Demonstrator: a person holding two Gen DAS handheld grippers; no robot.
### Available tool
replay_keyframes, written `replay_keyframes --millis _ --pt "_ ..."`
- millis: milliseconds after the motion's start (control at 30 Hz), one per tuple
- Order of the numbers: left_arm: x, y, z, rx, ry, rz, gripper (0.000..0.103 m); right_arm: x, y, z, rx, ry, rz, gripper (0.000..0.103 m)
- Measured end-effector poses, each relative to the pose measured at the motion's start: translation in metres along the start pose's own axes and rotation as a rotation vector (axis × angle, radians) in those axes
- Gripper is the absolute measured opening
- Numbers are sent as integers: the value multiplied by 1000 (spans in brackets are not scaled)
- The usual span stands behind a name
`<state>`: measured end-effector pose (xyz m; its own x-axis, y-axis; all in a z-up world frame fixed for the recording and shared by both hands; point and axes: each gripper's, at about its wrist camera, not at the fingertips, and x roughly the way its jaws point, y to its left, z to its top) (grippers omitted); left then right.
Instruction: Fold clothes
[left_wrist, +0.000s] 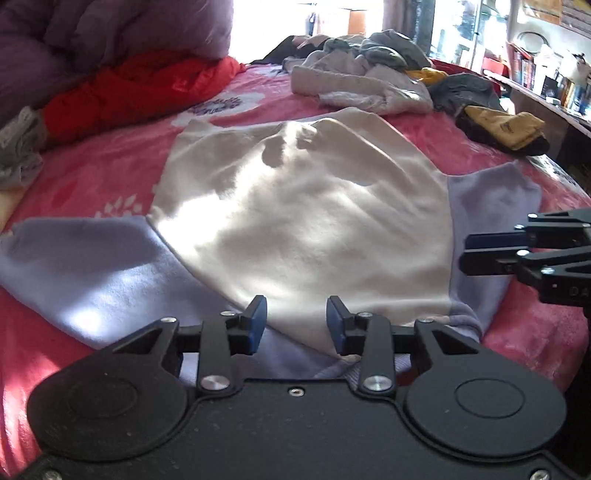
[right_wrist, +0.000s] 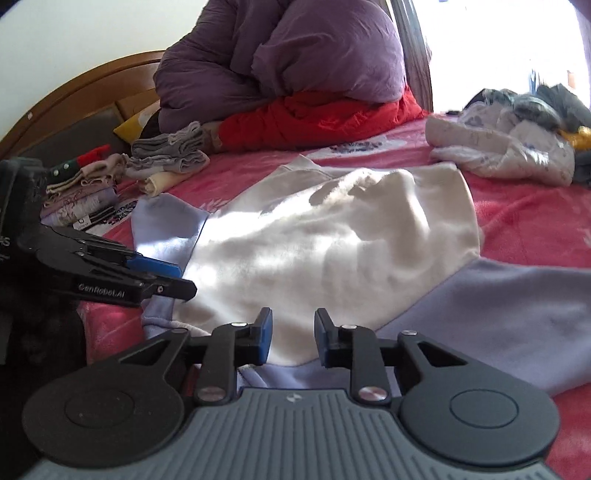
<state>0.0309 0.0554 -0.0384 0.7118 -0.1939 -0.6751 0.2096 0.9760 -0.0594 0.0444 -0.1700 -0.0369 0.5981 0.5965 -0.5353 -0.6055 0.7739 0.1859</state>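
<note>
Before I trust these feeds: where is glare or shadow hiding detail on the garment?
Left wrist view: sunlit patches wash out the cream and lavender sweatshirt, with soft shadows near its top, and the window behind is blown white. Right wrist view: the same sun streaks cross it; fisheye bends the wooden headboard.

The sweatshirt (left_wrist: 303, 221) is soft matt fleece cloth, cream with lilac sleeves, lying on a plush pink blanket (left_wrist: 110, 166). Beyond the sweatshirt, a red quilted cover (right_wrist: 317, 118) looks slightly glossy beside a polished wooden headboard (right_wrist: 74, 92).
</note>
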Motion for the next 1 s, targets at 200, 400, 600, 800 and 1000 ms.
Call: replay_keyframes --millis 200,400,600,800,1000 --pt "11 -41 -30 289 178 -9 36 25 48 -29 -276 220 -18 27" --pt "-19 -28 -23 210 114 -32 39 -19 55 -12 -245 94 -31 27" --pt "8 -14 -23 89 204 55 39 24 57 -28 -282 196 -67 29" --pt "-16 -2 -13 72 185 -29 49 -8 51 -15 -273 185 -9 43" --pt "-19 28 27 -24 27 18 49 -21 10 12 -36 51 24 45"
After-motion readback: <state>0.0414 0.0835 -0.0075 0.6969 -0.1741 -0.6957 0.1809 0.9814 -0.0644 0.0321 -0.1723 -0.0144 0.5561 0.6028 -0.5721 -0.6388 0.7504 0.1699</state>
